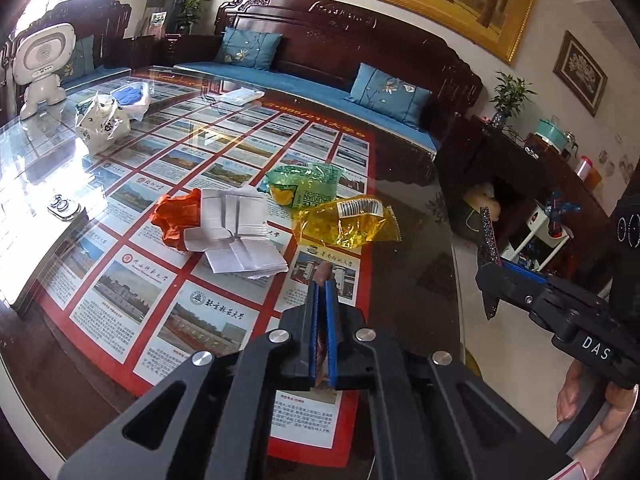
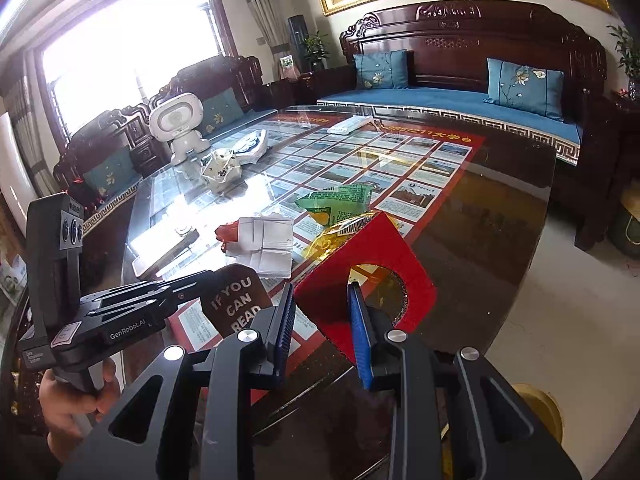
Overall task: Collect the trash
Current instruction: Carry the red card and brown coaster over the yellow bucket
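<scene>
My left gripper (image 1: 323, 280) is shut on a thin brown card (image 1: 323, 271); in the right wrist view it shows as a brown tag (image 2: 236, 302) reading "IF YOU CAN READ". My right gripper (image 2: 322, 292) stands open, and a red card with a round hole (image 2: 352, 276) leans on its right finger; in the left wrist view this card (image 1: 489, 248) is seen edge-on. On the glass table lie an orange wrapper (image 1: 174, 216), folded white paper (image 1: 236, 232), a green packet (image 1: 304, 184) and a yellow packet (image 1: 348, 220).
A white bag (image 1: 102, 124), a white toy robot (image 1: 40, 68), a small device (image 1: 62, 208) and a remote (image 1: 242, 96) sit on the table (image 1: 408, 248). Dark wooden sofas with blue cushions (image 1: 390, 94) ring it. A low cabinet (image 1: 552, 184) stands right.
</scene>
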Action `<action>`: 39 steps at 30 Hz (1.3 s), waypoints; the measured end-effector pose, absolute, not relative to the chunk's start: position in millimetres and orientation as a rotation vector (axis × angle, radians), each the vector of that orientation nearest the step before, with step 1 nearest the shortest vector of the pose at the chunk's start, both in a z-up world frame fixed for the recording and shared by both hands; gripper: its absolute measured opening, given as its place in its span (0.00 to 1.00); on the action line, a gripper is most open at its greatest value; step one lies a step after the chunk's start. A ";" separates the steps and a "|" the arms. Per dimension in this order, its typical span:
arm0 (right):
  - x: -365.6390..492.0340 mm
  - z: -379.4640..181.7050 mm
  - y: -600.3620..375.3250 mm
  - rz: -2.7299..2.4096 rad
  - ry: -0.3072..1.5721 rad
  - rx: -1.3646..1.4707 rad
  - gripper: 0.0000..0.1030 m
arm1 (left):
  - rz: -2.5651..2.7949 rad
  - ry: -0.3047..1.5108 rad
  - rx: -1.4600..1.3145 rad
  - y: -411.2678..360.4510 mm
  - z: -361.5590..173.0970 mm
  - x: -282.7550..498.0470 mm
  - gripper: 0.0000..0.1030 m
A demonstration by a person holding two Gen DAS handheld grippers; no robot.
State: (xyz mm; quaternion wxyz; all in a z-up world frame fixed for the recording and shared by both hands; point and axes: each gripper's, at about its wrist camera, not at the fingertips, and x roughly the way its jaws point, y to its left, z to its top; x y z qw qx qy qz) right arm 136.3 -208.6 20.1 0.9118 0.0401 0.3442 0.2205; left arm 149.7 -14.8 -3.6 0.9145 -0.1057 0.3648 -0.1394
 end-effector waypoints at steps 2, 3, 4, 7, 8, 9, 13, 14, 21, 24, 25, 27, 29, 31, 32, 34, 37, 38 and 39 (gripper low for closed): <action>133.3 20.2 -212.2 0.450 0.707 0.087 0.26 | -0.310 0.748 -0.207 -19.8 -3.9 147.1 0.03; 132.2 20.1 -214.3 0.445 0.706 0.090 0.26 | -0.320 0.747 -0.200 -22.2 -3.8 145.9 0.03; 132.0 20.1 -216.0 0.444 0.705 0.093 0.26 | -0.331 0.750 -0.191 -24.6 -4.1 145.8 0.03; 131.2 20.6 -219.8 0.441 0.703 0.103 0.26 | -0.342 0.745 -0.182 -26.3 -6.1 146.5 0.03; 131.2 20.6 -220.1 0.439 0.702 0.101 0.26 | -0.338 0.746 -0.181 -26.0 -6.8 147.3 0.03; 131.0 20.7 -220.7 0.439 0.701 0.102 0.26 | -0.336 0.747 -0.182 -25.0 -7.2 147.8 0.03; 130.0 20.4 -221.8 0.441 0.701 0.102 0.26 | -0.345 0.728 -0.180 -24.1 -2.7 145.9 0.03; 129.9 20.3 -221.9 0.442 0.701 0.102 0.26 | -0.353 0.721 -0.178 -24.2 -0.1 144.9 0.03; 123.9 24.6 -228.9 0.434 0.686 0.109 0.26 | -0.395 0.675 -0.158 -34.0 22.0 139.2 0.03; 117.1 27.3 -238.8 0.422 0.676 0.112 0.26 | -0.422 0.661 -0.134 -49.2 30.9 138.3 0.03; 114.3 27.2 -242.1 0.415 0.674 0.113 0.26 | -0.434 0.658 -0.122 -57.2 33.4 138.1 0.03; 107.3 27.0 -253.4 0.400 0.672 0.113 0.26 | -0.461 0.657 -0.109 -71.7 35.5 137.0 0.03; 100.0 25.7 -265.9 0.379 0.674 0.111 0.26 | -0.496 0.661 -0.092 -90.7 36.1 136.4 0.03; 92.6 23.7 -281.4 0.354 0.677 0.111 0.26 | -0.535 0.671 -0.075 -112.5 34.3 135.9 0.03; 88.4 21.9 -289.5 0.342 0.679 0.111 0.26 | -0.551 0.677 -0.069 -122.8 33.3 135.8 0.03; 79.5 17.2 -309.8 0.308 0.684 0.115 0.26 | -0.584 0.693 -0.056 -145.6 29.5 135.0 0.03; 68.3 9.5 -339.4 0.261 0.700 0.121 0.26 | -0.640 0.728 -0.032 -183.5 18.2 131.6 0.03; 64.4 5.7 -350.4 0.244 0.707 0.125 0.26 | -0.660 0.744 -0.024 -198.5 12.5 130.6 0.03; 61.4 2.9 -359.0 0.229 0.714 0.129 0.26 | -0.675 0.758 -0.018 -209.6 7.5 130.1 0.03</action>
